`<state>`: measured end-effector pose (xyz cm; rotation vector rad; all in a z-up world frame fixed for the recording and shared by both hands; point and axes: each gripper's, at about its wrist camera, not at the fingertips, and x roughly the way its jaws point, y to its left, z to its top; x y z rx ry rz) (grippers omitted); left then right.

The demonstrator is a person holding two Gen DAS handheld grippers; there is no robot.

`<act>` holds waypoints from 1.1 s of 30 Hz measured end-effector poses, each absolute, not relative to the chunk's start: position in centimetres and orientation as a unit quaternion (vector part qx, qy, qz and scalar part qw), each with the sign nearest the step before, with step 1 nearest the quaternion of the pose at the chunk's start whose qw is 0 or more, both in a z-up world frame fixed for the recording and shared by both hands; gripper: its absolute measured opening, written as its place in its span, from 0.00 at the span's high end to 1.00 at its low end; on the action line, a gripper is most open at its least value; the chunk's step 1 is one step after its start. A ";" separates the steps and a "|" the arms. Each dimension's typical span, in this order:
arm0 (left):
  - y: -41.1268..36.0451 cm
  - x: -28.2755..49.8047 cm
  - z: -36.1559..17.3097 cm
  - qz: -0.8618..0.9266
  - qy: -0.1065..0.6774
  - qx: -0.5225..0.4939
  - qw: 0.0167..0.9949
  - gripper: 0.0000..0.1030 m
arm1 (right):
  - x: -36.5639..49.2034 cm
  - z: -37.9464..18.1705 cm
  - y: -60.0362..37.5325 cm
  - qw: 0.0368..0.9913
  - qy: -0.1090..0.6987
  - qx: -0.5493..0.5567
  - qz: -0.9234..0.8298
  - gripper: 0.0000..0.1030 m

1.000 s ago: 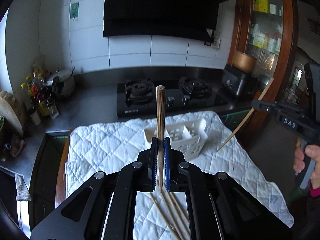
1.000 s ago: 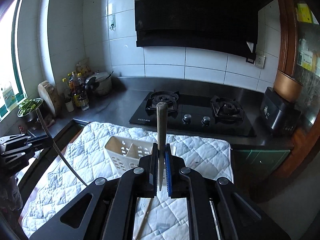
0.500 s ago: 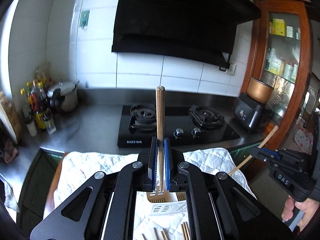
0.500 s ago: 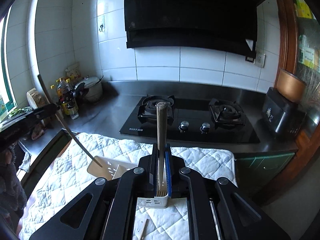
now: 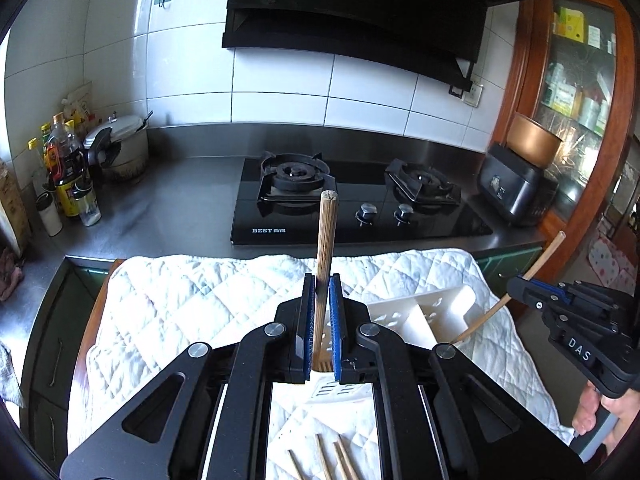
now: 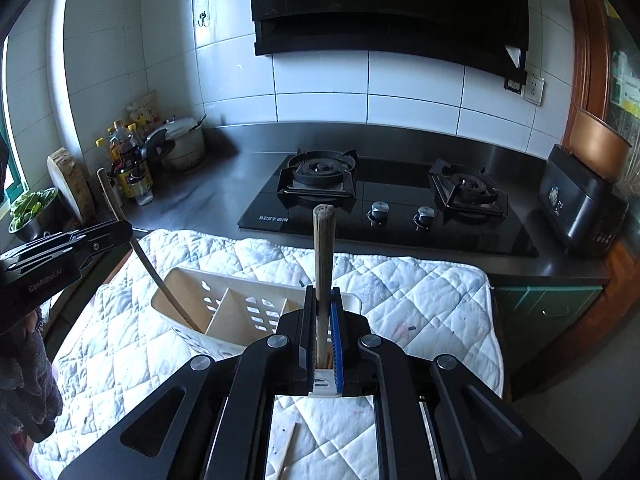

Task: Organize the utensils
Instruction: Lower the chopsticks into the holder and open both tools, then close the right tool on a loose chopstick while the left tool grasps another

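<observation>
I held a wooden utensil in each unit. The left hand-held gripper (image 5: 320,320) had its jaws closed on a wooden spatula (image 5: 326,264), handle upright at frame centre, slotted blade low between the pads. The right hand-held gripper (image 6: 321,332) was likewise clamped on a second wooden-handled utensil (image 6: 323,276); its working end was hidden behind the jaws.

The white plastic utensil caddy (image 6: 224,300) stood on the quilted cloth (image 6: 420,292) covering the tabletop, centre-left in the right view. In that view the left unit's spatula reached into the caddy's leftmost compartment; the right utensil's lower end stood at the caddy's near-right compartment.

Risk assessment:
- The caddy appeared light. A sideways load from either handle could tip or slide it on the soft cloth.
- Both utensils entered one container; the units could collide if brought together.
- Releasing a utensil before it seated could drop it outside the rim.

Loose chopsticks (image 5: 332,456) lay on the cloth at lower centre of the left view, awaiting sorting. The gas hob (image 5: 352,204) sat beyond, well apart.
</observation>
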<state>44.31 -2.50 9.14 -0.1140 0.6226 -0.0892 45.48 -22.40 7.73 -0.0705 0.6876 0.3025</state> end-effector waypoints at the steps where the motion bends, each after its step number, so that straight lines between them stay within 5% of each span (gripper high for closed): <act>1: -2.5 44.3 9.1 -0.045 0.305 -0.054 0.950 0.93 | 45.4 7.6 -22.4 0.929 0.337 -0.034 0.147 0.93; 5: -2.7 43.9 9.3 -0.049 0.304 -0.049 0.950 0.92 | 45.1 7.8 -22.7 0.930 0.335 -0.034 0.145 0.91; 8: -2.6 43.1 9.9 -0.048 0.298 -0.047 0.952 0.92 | 44.3 8.6 -23.1 0.935 0.325 -0.028 0.143 0.75; 12: -2.1 40.7 11.3 -0.042 0.280 -0.047 0.958 0.70 | 41.9 10.5 -23.7 0.943 0.303 -0.034 0.136 0.70; 18: -0.8 35.2 12.4 -0.046 0.271 -0.065 0.959 0.69 | 35.8 11.4 -24.5 0.946 0.287 -0.031 0.146 0.64; 33: 2.1 22.0 4.2 -0.029 0.314 -0.115 0.942 0.63 | 23.6 -2.0 -21.8 0.917 0.365 -0.044 0.154 0.64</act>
